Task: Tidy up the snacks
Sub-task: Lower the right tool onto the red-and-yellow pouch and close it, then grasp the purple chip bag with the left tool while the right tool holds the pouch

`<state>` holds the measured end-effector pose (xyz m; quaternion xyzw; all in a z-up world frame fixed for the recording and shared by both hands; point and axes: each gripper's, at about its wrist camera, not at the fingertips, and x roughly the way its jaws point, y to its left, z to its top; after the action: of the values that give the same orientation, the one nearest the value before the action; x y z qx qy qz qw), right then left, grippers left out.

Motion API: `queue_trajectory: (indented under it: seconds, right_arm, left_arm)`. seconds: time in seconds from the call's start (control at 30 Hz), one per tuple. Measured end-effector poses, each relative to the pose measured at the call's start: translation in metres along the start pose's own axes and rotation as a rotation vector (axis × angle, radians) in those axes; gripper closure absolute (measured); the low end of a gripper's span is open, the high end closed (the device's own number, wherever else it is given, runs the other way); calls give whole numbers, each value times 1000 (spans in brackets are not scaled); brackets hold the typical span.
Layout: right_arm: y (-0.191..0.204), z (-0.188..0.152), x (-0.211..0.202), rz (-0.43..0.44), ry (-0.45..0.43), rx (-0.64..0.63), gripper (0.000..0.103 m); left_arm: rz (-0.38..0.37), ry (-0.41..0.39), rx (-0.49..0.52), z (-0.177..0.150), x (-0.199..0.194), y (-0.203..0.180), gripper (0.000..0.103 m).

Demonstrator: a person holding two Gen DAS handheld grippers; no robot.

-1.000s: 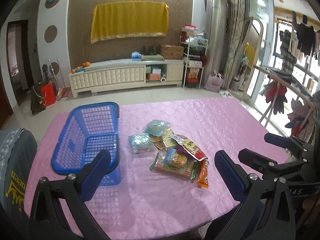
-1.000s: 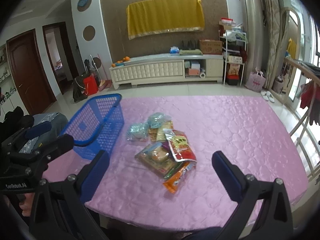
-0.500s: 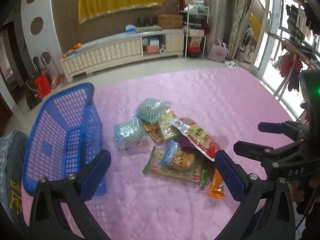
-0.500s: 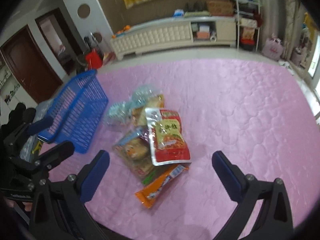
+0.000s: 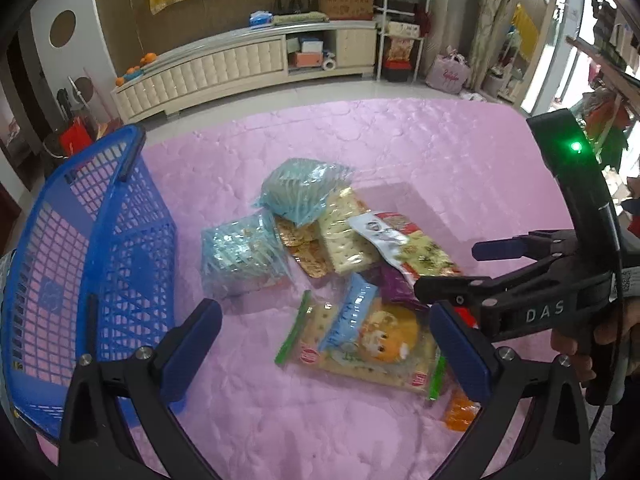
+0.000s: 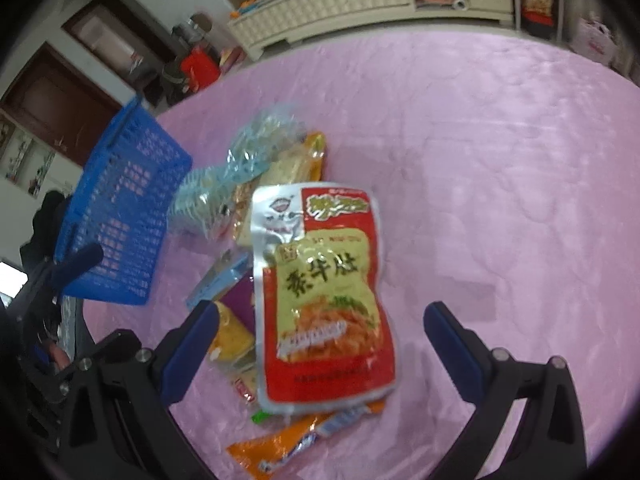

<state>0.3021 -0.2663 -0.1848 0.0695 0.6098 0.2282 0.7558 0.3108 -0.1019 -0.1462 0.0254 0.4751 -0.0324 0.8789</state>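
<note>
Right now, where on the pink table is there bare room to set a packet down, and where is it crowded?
Bare pink tablecloth stretches right of and beyond the snack pile. A narrower free strip lies between the pile and the blue basket. The pile itself is crowded: the red pouch overlaps other packets, with both open grippers, left and right, over it.

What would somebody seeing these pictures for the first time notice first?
Probably the red and silver snack pouch, lying on top of a heap of snack packets in the middle of the pink tablecloth, right between the open right gripper fingers. Next, the blue plastic basket standing empty at the heap's left, beside the open left gripper.
</note>
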Motion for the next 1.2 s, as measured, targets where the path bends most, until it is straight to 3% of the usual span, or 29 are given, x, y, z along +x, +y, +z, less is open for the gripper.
queue_trajectory:
  seconds: [0.1,0.2,0.27,0.4,0.53,0.93,1.2]
  right_arm:
    - [-10,4,12,35,30,17,1]
    - [-12,6,8,30,5,-8,6]
    - [-11,6,5,37,7,-17,25]
    - [-12,1,0,85,9,-20,37]
    - [-11,-5,-4,108,-6,-14,60]
    - [-2,-31,-53,60,-101,27,61]
    - [-10,-44,-83,10,-175,97,61]
  left_arm:
    - [-27,22,-9,-1,5,4,0]
    - [-18,29,-2,-2,7,5,0]
    - [-16,29,-3,-2,8,7,0]
    - [-17,22,0,-5,-2,6,0]
    - [-6,19,12,-11,-10,4,0]
    - [-44,-1,43,-16,-47,-8,0]
    - [-75,52,48,-2,-42,-38,1]
